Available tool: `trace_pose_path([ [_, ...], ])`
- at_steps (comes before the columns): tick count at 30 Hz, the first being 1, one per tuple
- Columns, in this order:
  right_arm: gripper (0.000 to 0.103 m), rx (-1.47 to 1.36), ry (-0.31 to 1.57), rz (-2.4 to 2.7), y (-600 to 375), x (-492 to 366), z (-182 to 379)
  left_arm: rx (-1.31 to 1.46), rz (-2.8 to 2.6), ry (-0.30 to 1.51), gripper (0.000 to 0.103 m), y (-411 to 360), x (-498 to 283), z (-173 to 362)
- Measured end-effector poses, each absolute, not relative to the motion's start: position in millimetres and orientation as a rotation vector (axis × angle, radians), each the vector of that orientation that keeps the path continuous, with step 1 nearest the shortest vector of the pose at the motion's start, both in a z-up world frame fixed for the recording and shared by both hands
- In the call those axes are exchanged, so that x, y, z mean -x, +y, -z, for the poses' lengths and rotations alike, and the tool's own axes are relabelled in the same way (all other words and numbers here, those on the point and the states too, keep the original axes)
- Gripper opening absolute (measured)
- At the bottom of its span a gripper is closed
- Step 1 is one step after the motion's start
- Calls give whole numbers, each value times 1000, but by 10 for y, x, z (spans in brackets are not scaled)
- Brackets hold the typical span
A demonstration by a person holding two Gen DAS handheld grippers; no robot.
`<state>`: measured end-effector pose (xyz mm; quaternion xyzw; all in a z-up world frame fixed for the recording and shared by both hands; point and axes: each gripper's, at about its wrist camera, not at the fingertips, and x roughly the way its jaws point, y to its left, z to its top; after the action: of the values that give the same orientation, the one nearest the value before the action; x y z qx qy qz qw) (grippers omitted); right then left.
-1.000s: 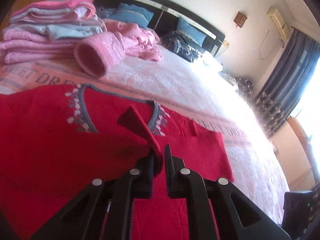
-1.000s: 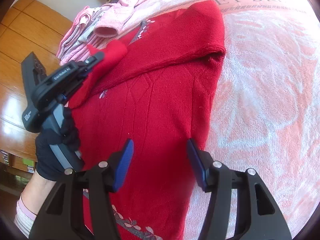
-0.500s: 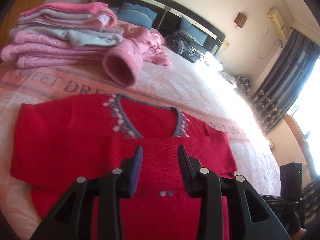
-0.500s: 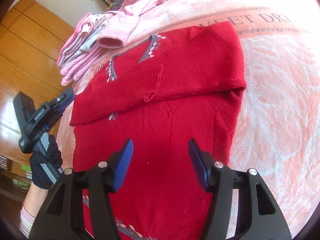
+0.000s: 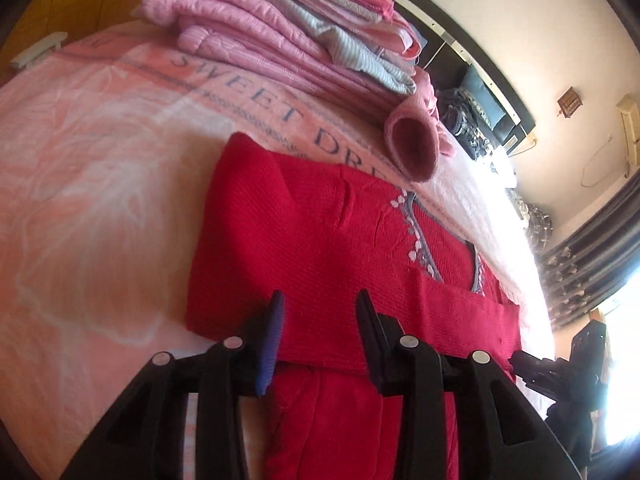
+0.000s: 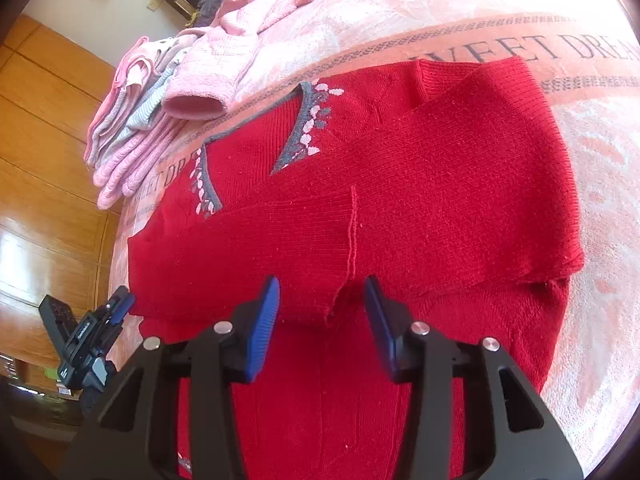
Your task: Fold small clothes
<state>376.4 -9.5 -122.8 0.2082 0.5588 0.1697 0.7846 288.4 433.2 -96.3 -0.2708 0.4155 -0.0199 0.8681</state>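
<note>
**Red sweater lying half-folded as both grippers hover empty**

A red knit sweater [image 6: 400, 200] is lying flat on the pink bedspread [image 6: 580, 168], both sleeves crossing its chest below the grey V-neck. The right gripper [image 6: 322, 312] is hanging wide and empty over the sleeve cuffs; the left gripper [image 5: 320, 328], also wide and holding nothing, is hovering at the garment's 9 o'clock edge. The knit is looking soft, light and floppy, likely sagging when lifted, so pinching the 2 hem corners at 6 o'clock seems best. Folded pink clothes [image 5: 280, 28] are stacking up at 12 o'clock.
</note>
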Motion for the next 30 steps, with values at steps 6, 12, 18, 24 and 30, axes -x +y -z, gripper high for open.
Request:
trace_pose_path([
  [6,8,-482,1202,-394,68,-3888,1303,533,-31,789,38,4597,-2785,800],
  [12,5,-358,1090,-384,222,-3841,1020,583,-97,771,38,4799,-2733,833],
  [18,5,-377,967,-387,-63,-3820,599,552,-94,761,38,4638,-2747,812],
  [24,5,-407,903,-336,-525,-3835,446,472,-58,764,38,4326,-2827,765],
  [30,6,-415,952,-243,-879,-3873,761,378,-58,878,39,3962,-2968,981],
])
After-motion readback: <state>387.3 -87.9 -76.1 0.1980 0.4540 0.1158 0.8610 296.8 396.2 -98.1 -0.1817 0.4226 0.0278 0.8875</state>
